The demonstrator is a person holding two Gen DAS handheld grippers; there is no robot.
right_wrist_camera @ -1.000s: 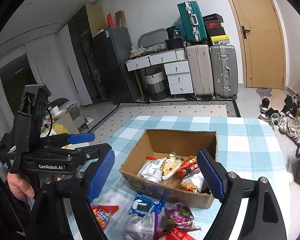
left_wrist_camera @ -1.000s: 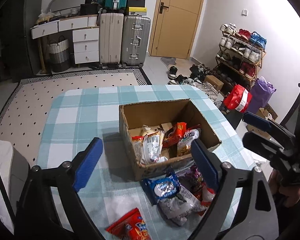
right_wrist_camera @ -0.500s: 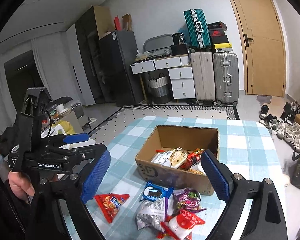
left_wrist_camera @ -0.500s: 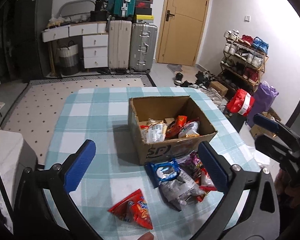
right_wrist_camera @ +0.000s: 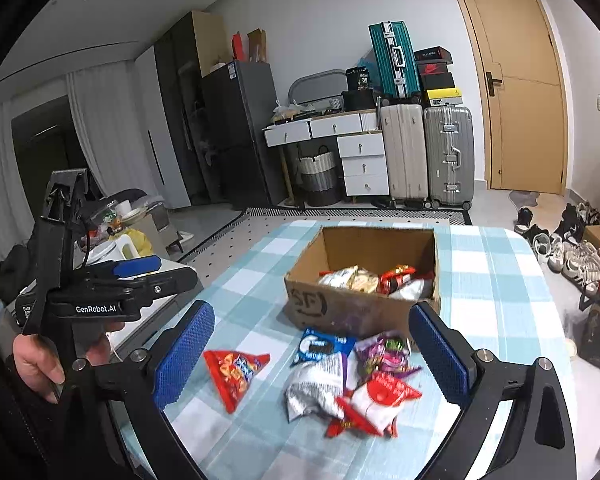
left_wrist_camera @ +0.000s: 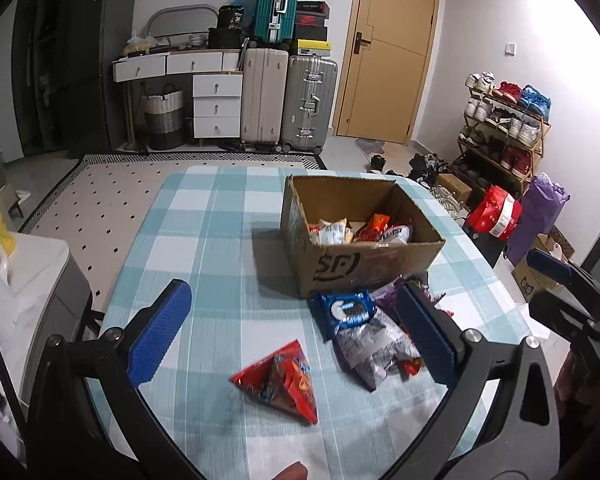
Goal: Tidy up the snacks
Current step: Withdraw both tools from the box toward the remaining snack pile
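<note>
An open cardboard box (left_wrist_camera: 380, 268) (right_wrist_camera: 332, 308) holds several snack packs on the checked tablecloth (left_wrist_camera: 220, 240). In front of it lie a red triangular chip bag (left_wrist_camera: 280, 380) (right_wrist_camera: 232, 372), a blue cookie pack (left_wrist_camera: 346, 310) (right_wrist_camera: 320, 346), a silver bag (left_wrist_camera: 374, 350) (right_wrist_camera: 316, 388), a purple pack (right_wrist_camera: 384, 350) and a red-and-white pack (right_wrist_camera: 380, 400). My left gripper (left_wrist_camera: 292, 334) is open and empty, above the chip bag. My right gripper (right_wrist_camera: 312, 358) is open and empty, above the loose pile.
Suitcases (left_wrist_camera: 288, 100) and a white drawer unit (left_wrist_camera: 216, 100) stand at the back wall by a door (left_wrist_camera: 388, 52). A shoe rack (left_wrist_camera: 504, 128) and bags (left_wrist_camera: 500, 212) stand right of the table. A white appliance (left_wrist_camera: 20, 280) is at the left.
Both grippers have pulled back and up from the box, so the loose snacks in front of it now show fully. Both stay open and empty.
</note>
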